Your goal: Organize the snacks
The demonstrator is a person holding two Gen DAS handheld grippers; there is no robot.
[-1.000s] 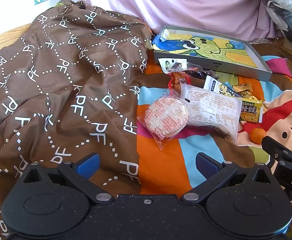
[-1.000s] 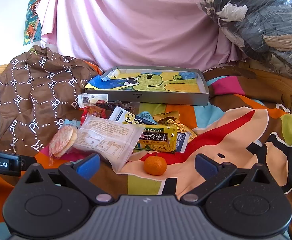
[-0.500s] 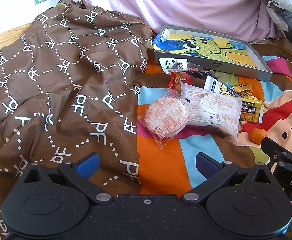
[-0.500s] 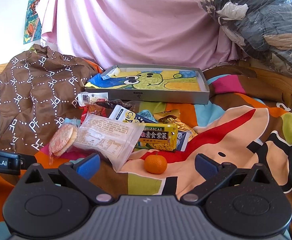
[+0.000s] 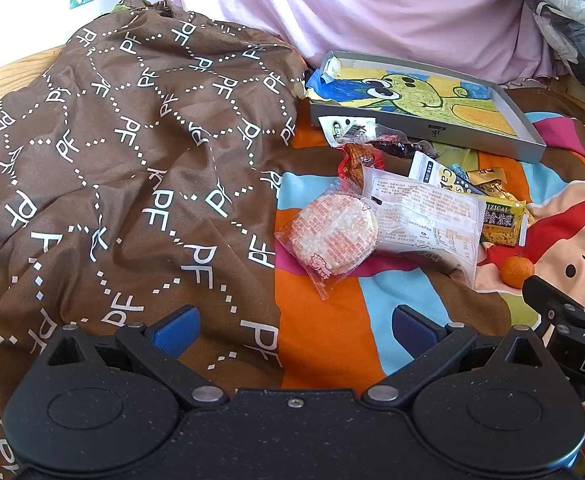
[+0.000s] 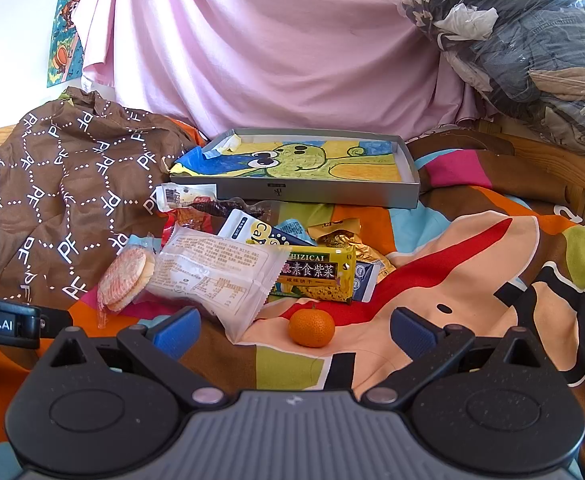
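Left gripper: your left gripper (image 5: 292, 322) is spread wide and holds nothing; it hovers above the bed where the brown blanket (image 5: 124, 168) meets the colourful bedsheet (image 5: 324, 332).
Right gripper: your right gripper (image 6: 294, 332) is also wide apart and empty; the mandarin (image 6: 311, 328) lies on the sheet between its fingers, a little further forward, not touched.
Snack pile: the snacks lie together on the bedsheet, in front of the grey tray (image 6: 316, 194) and outside of it.
Round rice cracker: the rice cracker pack (image 5: 334, 236) is at the left edge of the pile, just beside the brown blanket.
White packet: the white packet (image 6: 216, 276) lies partly over the cracker pack and over the yellow seaweed packet (image 6: 318, 276).
Other snacks: a red packet (image 5: 358, 162), a dark packet (image 5: 396, 146) and a gold packet (image 6: 342, 236) lie behind, near the tray wall.
Tray: you see only a cartoon drawing inside it; no snack lies in it.
Background: a pink cloth (image 6: 272, 48) hangs behind the tray.
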